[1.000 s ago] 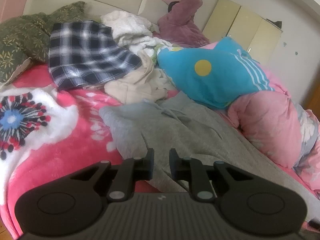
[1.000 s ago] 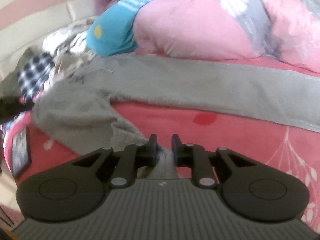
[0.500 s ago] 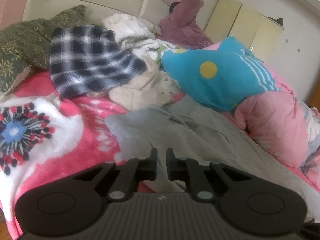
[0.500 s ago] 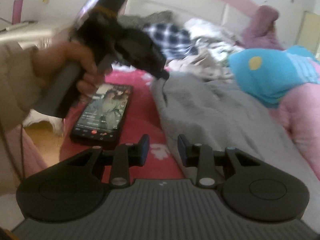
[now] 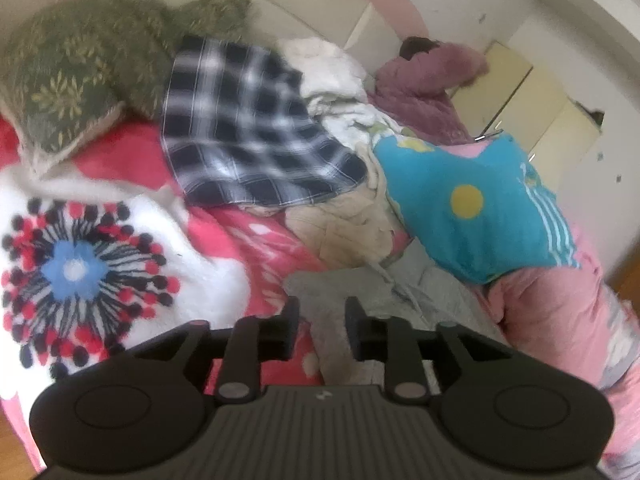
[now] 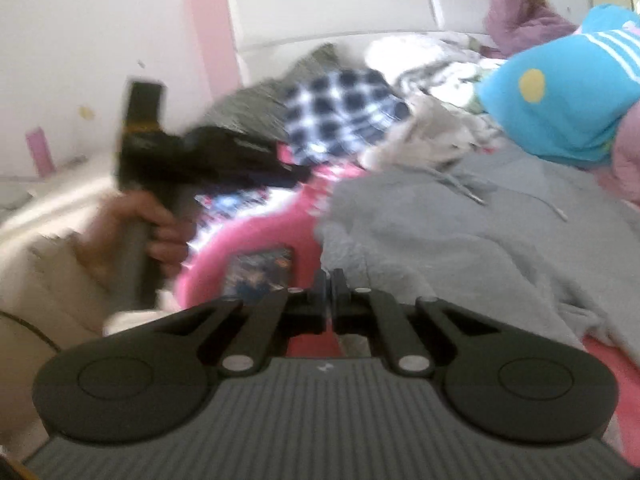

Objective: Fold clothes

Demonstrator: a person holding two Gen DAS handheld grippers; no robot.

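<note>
A grey sweatshirt [image 5: 432,292] lies spread on the red flowered blanket [image 5: 248,236]. My left gripper [image 5: 322,320] hovers over its near corner; the jaws are opening, with grey cloth showing behind the gap and no pad pressing on it. In the right wrist view the same grey sweatshirt [image 6: 460,232] fills the right half. My right gripper [image 6: 330,280] is shut with nothing between its fingers, just off the sweatshirt's left edge. A hand [image 6: 160,236] holds the left gripper [image 6: 296,172], blurred, at the left.
A plaid shirt [image 5: 248,128], beige clothes [image 5: 344,232] and white laundry are piled near the headboard. Green pillows [image 5: 72,76] lie far left. A blue cushion [image 5: 472,208] and pink quilt [image 5: 552,312] lie to the right. A phone [image 6: 260,270] lies on the blanket.
My left gripper slid left to the sweatshirt's corner, and its jaws closed and then parted. My right gripper swung round toward the headboard, and its jaws widened and then shut.
</note>
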